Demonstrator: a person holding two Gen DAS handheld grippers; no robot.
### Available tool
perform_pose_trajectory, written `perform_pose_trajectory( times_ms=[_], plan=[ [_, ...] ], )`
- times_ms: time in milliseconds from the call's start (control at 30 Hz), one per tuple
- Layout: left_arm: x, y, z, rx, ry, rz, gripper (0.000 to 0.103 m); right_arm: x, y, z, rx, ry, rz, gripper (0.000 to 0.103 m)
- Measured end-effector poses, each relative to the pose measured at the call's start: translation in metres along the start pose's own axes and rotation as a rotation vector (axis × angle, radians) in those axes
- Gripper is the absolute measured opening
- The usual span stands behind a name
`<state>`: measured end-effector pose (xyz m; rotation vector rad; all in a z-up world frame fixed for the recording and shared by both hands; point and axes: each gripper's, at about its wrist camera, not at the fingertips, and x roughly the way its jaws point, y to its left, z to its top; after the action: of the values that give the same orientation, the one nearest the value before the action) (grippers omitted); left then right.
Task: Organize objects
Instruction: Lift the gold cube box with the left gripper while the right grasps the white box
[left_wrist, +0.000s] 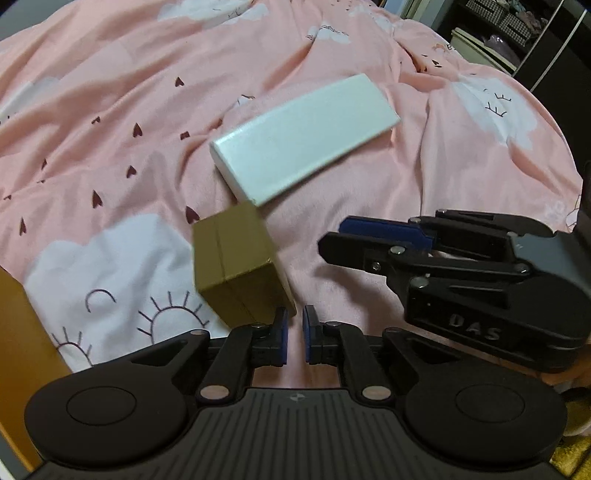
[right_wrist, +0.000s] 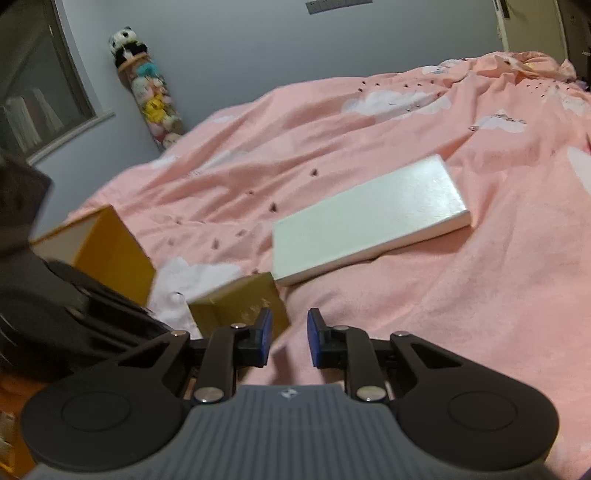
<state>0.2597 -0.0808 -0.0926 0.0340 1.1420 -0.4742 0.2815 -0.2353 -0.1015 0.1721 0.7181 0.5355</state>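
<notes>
A pink bedcover (left_wrist: 110, 92) with white clouds and small dark hearts fills both views. In the middle of the left wrist view lies a flat white box (left_wrist: 306, 140), set on a diagonal from lower left to upper right. Just below it, toward the lower centre, sits a small gold box (left_wrist: 236, 266); one upper corner of it is very near the white box, but I cannot tell if they touch.

The left gripper (left_wrist: 294, 338) is at the bottom centre of its own view. Its blue pads are pressed nearly together, with only a thin gap, and nothing is between them. The gold box is just beside its left finger.

The right gripper (left_wrist: 332, 240) comes in from the right side of that view, pointing toward the gold box but apart from it. In its own view, the right gripper (right_wrist: 290, 341) has its pads close, with a narrow space and only bedcover behind them.

At the left of the right wrist view stands a bigger yellow box (right_wrist: 110, 254). In the upper left, a tall tube of plush toys (right_wrist: 155, 96) leans against the grey wall (right_wrist: 295, 55).
</notes>
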Motion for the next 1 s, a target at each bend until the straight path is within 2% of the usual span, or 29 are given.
perform_pose_trajectory(
  times_ms=[67,167,267,400,500,533,667,800,1000],
  plan=[
    [-0.002,-0.003,-0.003,-0.001,-0.006,0.009,0.011,-0.002,0.001,-0.001,0.000,-0.005,0.010,0.022],
    [-0.013,-0.009,-0.007,0.023,-0.025,0.045,0.022,0.001,0.002,-0.002,-0.006,0.016,-0.017,0.022],
    [-0.029,-0.009,-0.009,0.019,-0.049,0.042,0.032,0.003,0.003,-0.002,-0.007,0.024,-0.021,0.022],
    [-0.049,-0.005,-0.003,0.004,-0.128,0.061,0.065,0.003,0.003,-0.002,-0.016,0.026,-0.023,0.023],
    [-0.048,0.007,0.010,-0.043,-0.126,0.111,0.074,0.003,0.003,-0.003,-0.019,0.030,-0.025,0.023],
    [-0.043,0.013,0.016,-0.071,-0.103,0.109,0.082,0.003,0.003,-0.003,-0.020,0.033,-0.027,0.023],
    [-0.019,0.041,0.029,-0.200,0.018,0.072,0.083,0.003,0.004,-0.003,-0.025,0.034,-0.029,0.023],
    [-0.001,0.052,0.031,-0.267,0.081,0.032,0.083,0.003,0.004,-0.003,-0.026,0.034,-0.028,0.023],
    [0.010,0.057,0.029,-0.296,0.104,-0.016,0.062,0.004,0.002,-0.003,-0.020,0.033,-0.025,0.023]
  ],
)
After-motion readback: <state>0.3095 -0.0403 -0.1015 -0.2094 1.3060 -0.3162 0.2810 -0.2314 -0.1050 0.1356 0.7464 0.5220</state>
